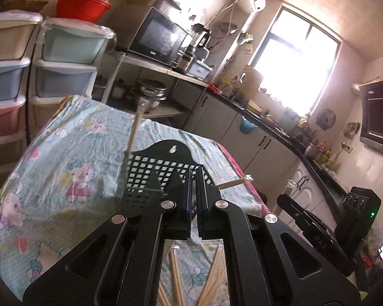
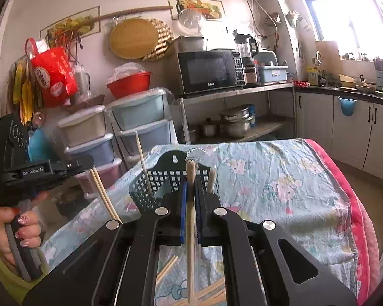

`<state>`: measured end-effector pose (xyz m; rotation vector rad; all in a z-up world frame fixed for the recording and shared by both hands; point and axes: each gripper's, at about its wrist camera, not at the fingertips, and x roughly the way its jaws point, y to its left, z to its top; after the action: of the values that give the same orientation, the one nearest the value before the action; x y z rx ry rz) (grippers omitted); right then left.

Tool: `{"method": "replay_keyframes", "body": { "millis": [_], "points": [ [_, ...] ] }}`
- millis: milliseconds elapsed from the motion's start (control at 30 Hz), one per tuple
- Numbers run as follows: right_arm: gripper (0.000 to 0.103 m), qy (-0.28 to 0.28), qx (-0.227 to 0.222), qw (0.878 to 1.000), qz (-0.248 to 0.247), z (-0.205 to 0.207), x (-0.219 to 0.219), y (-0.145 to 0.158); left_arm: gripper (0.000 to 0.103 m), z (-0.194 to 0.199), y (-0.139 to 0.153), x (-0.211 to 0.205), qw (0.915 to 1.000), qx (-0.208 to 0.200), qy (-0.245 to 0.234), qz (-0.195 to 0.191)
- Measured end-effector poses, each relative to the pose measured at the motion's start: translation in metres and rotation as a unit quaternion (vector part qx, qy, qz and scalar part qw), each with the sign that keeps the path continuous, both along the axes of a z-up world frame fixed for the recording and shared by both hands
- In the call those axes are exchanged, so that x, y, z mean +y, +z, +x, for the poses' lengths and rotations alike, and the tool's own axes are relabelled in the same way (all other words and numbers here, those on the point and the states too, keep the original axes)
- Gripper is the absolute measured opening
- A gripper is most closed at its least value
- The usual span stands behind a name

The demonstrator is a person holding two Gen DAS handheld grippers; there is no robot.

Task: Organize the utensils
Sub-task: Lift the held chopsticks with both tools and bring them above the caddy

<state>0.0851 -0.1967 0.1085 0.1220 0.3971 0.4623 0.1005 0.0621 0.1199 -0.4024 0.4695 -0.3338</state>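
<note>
A dark plastic holder [image 2: 163,178] with a square-grid lattice wall and a rounded hanging tab with a keyhole slot stands on the bench [image 2: 293,191], which is draped in a crinkled pale-blue cartoon-print cloth edged in red. One slim pale wooden chopstick [image 2: 143,160] leans upright in the holder. More chopsticks [image 2: 209,293], smooth, straight and light tan, lie loose and crossed on the cloth below the grippers. The right gripper [image 2: 190,196], matte black with blue pads, is raised over the bench and angled slightly down at the holder, its jaws pinched narrow on a single chopstick [image 2: 190,229] that runs lengthwise between the pads, its blunt end sticking out past the tips. The left gripper [image 2: 88,162], held by a hand [image 2: 18,232] wrapped round its grey grip, sits off to the left at about the same height, jaws closed on a pair of chopsticks [image 2: 103,193] that slant downward from its tip.
</note>
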Motion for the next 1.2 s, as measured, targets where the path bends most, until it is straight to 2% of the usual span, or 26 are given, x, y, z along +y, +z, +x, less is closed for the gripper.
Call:
{"method": "replay_keyframes", "body": {
  "millis": [533,867,1200],
  "points": [
    [0.006,0.003,-0.049,0.998,0.027,-0.002,0.003,0.032,0.001,0.006,0.031,-0.013,0.9989,-0.042,-0.021,-0.007],
    [0.006,0.011,-0.082,0.996,0.038,0.014,0.017,0.06,0.001,0.018,0.062,-0.009,0.9973,-0.073,-0.007,-0.009],
    [0.006,0.001,-0.114,0.993,0.038,0.04,0.031,0.086,0.001,0.034,0.091,-0.001,0.9946,-0.1,0.026,0.01]
  ]
}}
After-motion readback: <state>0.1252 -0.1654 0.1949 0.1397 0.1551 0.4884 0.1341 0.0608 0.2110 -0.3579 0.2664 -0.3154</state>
